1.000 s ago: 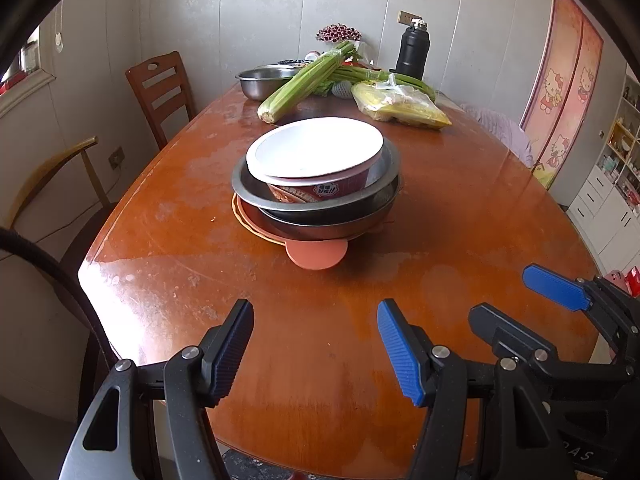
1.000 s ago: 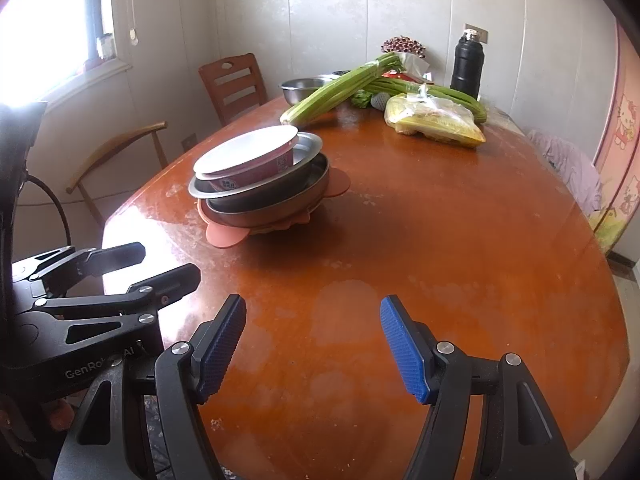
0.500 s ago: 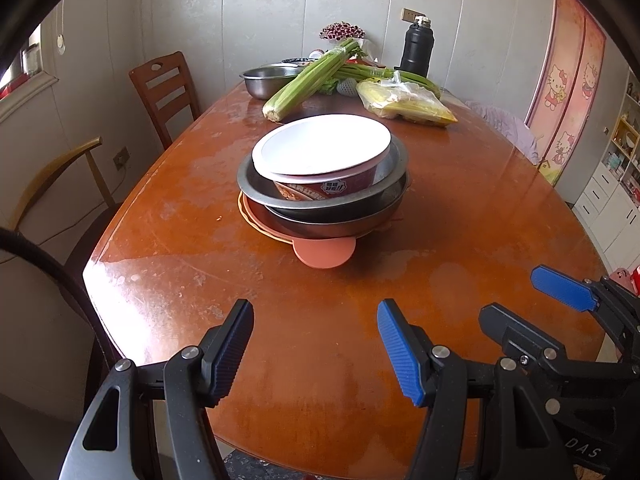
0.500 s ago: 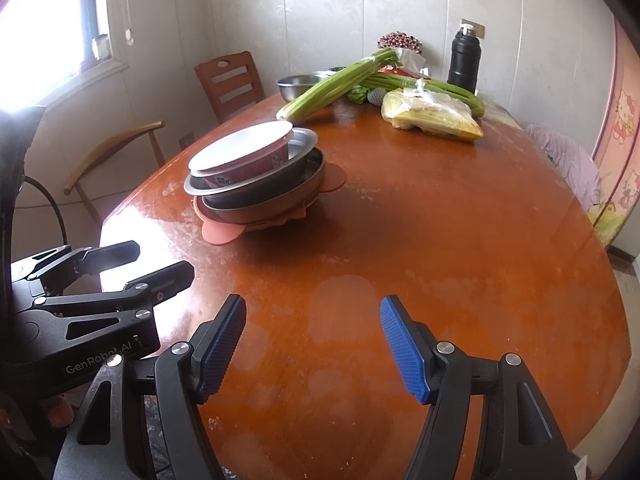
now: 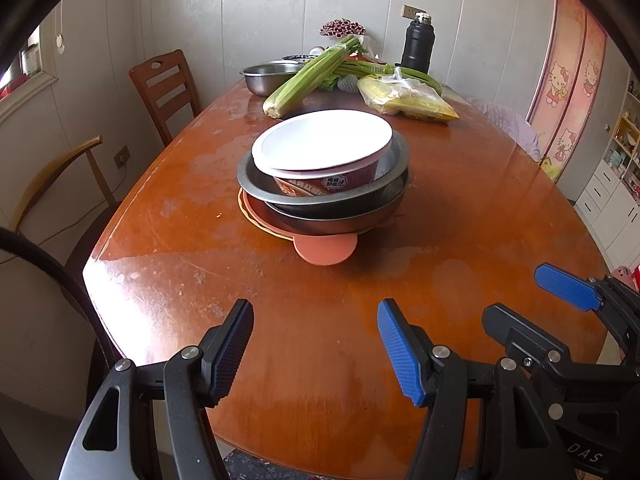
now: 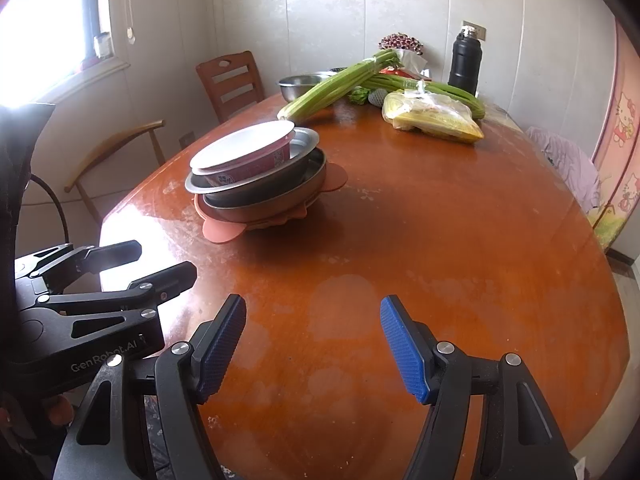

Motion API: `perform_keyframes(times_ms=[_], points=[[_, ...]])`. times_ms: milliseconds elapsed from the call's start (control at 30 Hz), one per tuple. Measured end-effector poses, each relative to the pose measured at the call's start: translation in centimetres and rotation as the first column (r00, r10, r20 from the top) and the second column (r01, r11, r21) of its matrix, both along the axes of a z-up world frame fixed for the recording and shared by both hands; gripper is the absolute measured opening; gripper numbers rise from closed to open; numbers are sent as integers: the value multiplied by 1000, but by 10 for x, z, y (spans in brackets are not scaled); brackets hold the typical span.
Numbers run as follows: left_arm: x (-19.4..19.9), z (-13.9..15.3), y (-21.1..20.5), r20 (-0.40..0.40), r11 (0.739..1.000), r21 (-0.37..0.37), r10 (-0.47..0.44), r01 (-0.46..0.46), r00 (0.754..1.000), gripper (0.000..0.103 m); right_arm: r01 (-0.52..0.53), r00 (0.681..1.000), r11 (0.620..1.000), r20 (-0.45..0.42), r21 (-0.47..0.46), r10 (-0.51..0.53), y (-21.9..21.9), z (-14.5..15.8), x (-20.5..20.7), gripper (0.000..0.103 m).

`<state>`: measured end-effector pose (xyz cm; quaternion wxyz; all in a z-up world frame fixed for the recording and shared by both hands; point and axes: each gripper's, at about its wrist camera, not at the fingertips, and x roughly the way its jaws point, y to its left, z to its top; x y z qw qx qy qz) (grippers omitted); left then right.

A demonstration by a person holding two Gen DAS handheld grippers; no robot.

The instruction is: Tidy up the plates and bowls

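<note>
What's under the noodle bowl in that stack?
The noodle bowl sits in a metal dish, nested in a second metal dish, on an orange plate. Anything between them is hidden.

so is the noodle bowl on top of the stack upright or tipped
Tipped: the noodle bowl leans inside the top metal bowl, its white top slanting.

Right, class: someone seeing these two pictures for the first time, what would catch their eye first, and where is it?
First, the stack of bowls in the middle of the orange-brown table: a white-lidded noodle bowl on top of metal bowls, over an orange mat. Next, the two open blue-padded grippers, left gripper and right gripper, over the near edge. At the far end lie celery and a black flask.
</note>
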<state>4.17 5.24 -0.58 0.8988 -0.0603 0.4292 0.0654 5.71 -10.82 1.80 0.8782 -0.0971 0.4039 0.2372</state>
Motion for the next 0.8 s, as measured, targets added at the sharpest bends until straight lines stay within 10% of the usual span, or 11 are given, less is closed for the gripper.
perform_keyframes(times_ms=[800], points=[[2, -2, 2, -5, 1000, -2, -7, 7, 1000, 64, 16, 1000, 1000, 0, -1, -16, -2, -3, 1, 71]])
